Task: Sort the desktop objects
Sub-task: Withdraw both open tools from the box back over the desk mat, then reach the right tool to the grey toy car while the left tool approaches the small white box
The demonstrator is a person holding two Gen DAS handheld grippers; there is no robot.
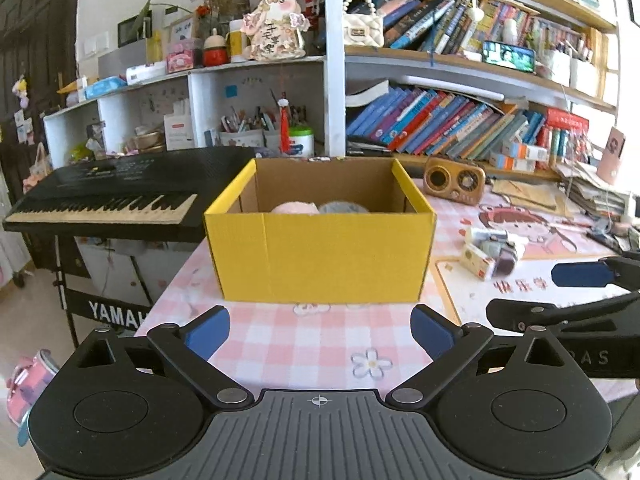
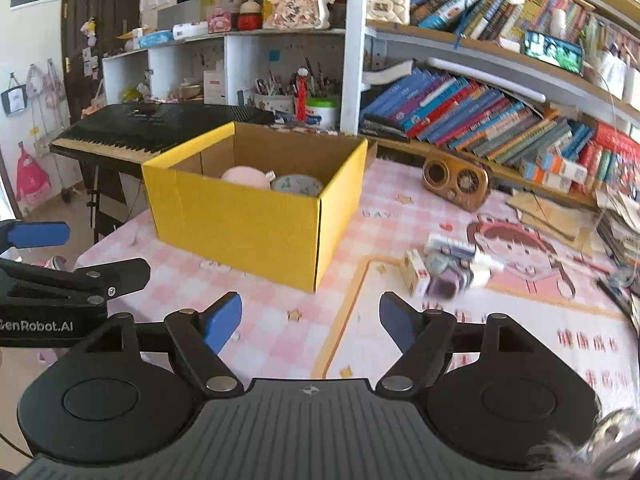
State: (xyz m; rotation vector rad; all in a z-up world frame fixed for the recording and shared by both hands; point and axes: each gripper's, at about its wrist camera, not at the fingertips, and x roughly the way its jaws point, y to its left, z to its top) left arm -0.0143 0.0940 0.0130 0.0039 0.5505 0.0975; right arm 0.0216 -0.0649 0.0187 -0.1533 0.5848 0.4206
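A black keyboard [image 1: 108, 196] is standing at the far left, beside the surface [image 1: 320, 344]. The left hand-held gripper [image 1: 320, 330] is hovering released, nothing between its blue pads, facing the yellow box [image 1: 320, 256], which is holding a pink item [image 2: 246, 176] and a grey bowl [image 2: 298, 186]. The right hand-held gripper [image 2: 311, 320] is hanging released and empty. Further right, a cluster of small boxes [image 2: 448, 270] is lying on the surface, near a brown radio [image 2: 456, 184].

2 wrist views angled down, near, sharing yellow box [image 1: 320, 256] from adjacent sides.
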